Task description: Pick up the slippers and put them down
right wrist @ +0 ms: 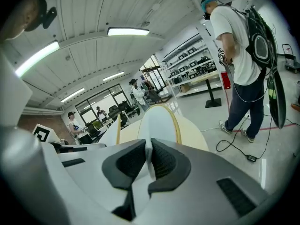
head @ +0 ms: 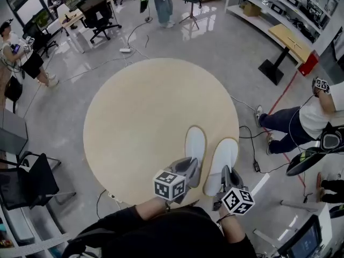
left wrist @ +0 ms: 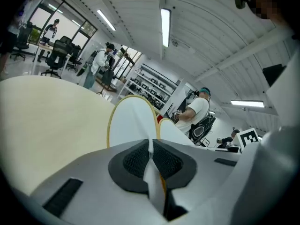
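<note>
Ahead of your jaws the table [head: 134,128] is free; only the held slippers [head: 195,144] stick out before them.

The left slipper [head: 195,144] and right slipper [head: 224,160] are showing white with thin yellow edging against the pale beige round table [head: 134,122]. The grey left gripper [head: 187,170] and right gripper [head: 228,179] are carrying black pads [left wrist: 136,159] and black-and-white square-patterned cubes.

round beige table [head: 134,122], glossy grey floor [head: 215,42], wall shelving [head: 293,7]
</note>
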Demonstrator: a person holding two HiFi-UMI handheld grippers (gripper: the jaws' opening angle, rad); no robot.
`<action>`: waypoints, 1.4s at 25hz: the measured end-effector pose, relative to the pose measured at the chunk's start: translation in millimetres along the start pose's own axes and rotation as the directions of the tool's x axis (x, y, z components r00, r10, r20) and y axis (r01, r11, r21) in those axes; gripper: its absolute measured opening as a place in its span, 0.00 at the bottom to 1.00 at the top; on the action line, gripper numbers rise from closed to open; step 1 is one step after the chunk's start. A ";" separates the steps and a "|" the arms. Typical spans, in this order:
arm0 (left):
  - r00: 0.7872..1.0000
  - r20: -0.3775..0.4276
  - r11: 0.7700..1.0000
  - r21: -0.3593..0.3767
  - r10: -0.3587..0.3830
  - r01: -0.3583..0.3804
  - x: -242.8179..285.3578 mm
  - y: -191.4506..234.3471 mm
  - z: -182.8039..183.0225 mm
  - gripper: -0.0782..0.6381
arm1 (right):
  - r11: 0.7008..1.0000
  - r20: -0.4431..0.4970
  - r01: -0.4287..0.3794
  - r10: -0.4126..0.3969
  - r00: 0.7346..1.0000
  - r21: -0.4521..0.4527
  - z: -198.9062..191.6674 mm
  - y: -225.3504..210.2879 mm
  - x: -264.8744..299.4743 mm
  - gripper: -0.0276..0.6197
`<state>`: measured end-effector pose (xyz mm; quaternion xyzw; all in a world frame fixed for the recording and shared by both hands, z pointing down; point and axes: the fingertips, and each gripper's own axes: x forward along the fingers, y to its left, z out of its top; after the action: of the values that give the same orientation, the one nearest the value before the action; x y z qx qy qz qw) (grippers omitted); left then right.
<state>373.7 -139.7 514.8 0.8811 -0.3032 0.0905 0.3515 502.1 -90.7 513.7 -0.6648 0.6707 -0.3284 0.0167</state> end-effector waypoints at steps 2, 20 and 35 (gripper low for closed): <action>1.000 0.029 1.000 0.023 -0.004 0.004 -11.6 -8.4 9.0 0.15 | 0.999 0.014 -0.022 0.022 1.000 -0.025 8.2 10.0 -7.7 0.09; 0.965 0.198 0.979 0.078 0.172 -0.191 -100.7 -13.5 28.4 0.15 | 0.946 -0.050 -0.294 0.290 0.956 -0.139 -0.2 93.9 -10.6 0.09; 0.916 0.221 0.936 0.026 0.336 -0.350 -152.4 -4.8 -15.0 0.15 | 0.879 -0.105 -0.426 0.413 0.905 -0.213 -38.4 121.4 -26.6 0.09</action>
<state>255.5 -55.2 466.4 0.8298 -0.4858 0.0657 0.2667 380.5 -62.7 476.6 -0.4917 0.8324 -0.2553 -0.0090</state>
